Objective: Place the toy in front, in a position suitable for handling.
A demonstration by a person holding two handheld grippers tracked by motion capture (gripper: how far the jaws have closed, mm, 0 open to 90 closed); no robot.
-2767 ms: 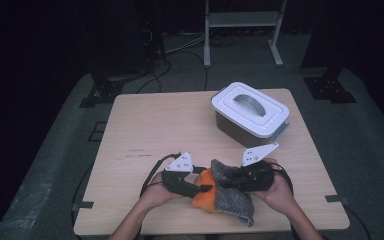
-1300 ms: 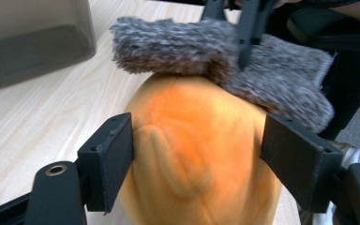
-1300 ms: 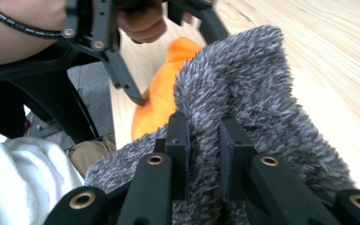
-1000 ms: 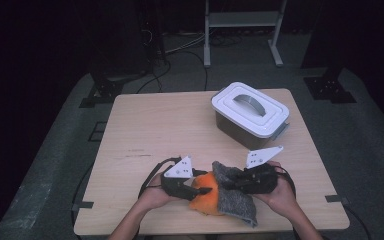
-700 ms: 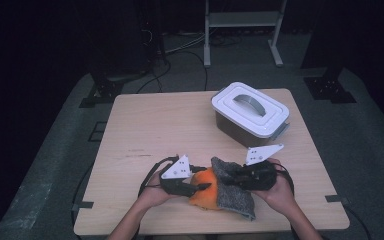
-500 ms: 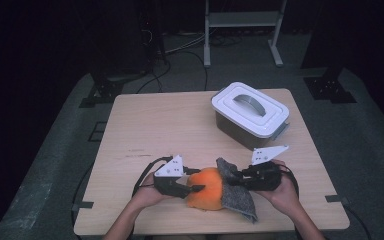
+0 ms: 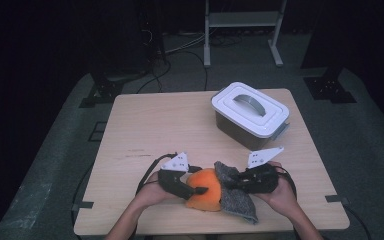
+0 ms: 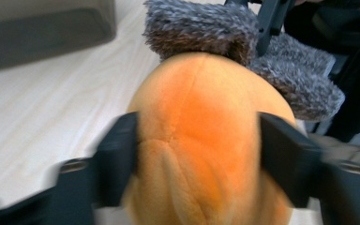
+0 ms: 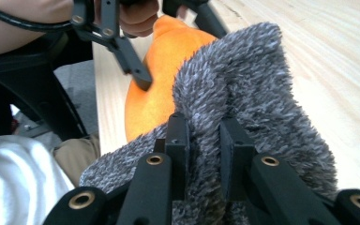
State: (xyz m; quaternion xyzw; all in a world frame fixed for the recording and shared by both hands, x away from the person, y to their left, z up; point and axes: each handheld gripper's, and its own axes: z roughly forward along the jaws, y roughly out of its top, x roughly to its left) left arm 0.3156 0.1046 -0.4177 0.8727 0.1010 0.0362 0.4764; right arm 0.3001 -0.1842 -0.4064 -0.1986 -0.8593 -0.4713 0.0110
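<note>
Two soft things lie at the near edge of the wooden surface, about six o'clock in the high view: an orange plush toy and a grey fuzzy cloth draped against its three o'clock side, the two touching.

The left tongs come in from nine o'clock with the plush toy between their jaws. In the left gripper view the black jaws stand on either side of the orange body; they have just been opening, and whether the pads press on the plush I cannot tell.

The right tongs reach in from three o'clock, shut tight on a fold of the grey fuzzy cloth. The right gripper view shows the pinch plainly, with the cloth bunched up between the pads, and beyond it the orange plush toy and the left tongs.

Farther off, toward one o'clock in the high view, a lidded white storage box with a grey handle stands well apart from the hands.
</note>
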